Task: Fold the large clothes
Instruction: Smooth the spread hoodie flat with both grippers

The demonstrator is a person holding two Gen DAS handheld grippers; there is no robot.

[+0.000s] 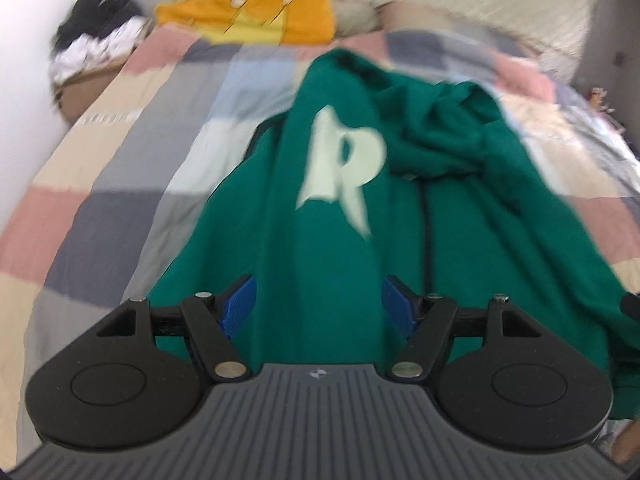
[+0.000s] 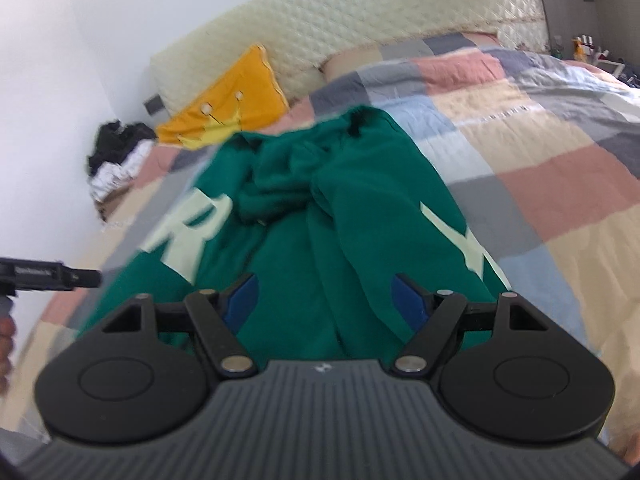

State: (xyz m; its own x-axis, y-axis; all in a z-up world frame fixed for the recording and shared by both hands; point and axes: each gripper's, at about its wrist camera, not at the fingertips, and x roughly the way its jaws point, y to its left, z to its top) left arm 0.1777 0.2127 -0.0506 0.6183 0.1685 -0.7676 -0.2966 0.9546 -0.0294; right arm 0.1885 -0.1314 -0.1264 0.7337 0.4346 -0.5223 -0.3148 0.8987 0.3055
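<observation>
A large green garment (image 1: 328,248) with pale letters, an R (image 1: 344,152) among them, lies lengthwise on the checked quilt, bunched up near its middle (image 2: 288,184). My left gripper (image 1: 318,292) hovers over the garment's near end. It is open, its blue pads (image 1: 240,304) standing wide apart with green cloth showing behind the gap. My right gripper (image 2: 324,288) is open too, above the near end on the garment's other side. The pads do not appear to press on the cloth. In the right wrist view the left gripper's black tip (image 2: 52,274) pokes in at the left edge.
The quilt (image 2: 540,160) covers a bed with a padded cream headboard (image 2: 360,32). An orange cushion (image 1: 260,12) leans at the head. A heap of dark and white clothes (image 1: 96,36) sits beside the bed by the wall. Small items stand on a shelf (image 2: 588,48) far right.
</observation>
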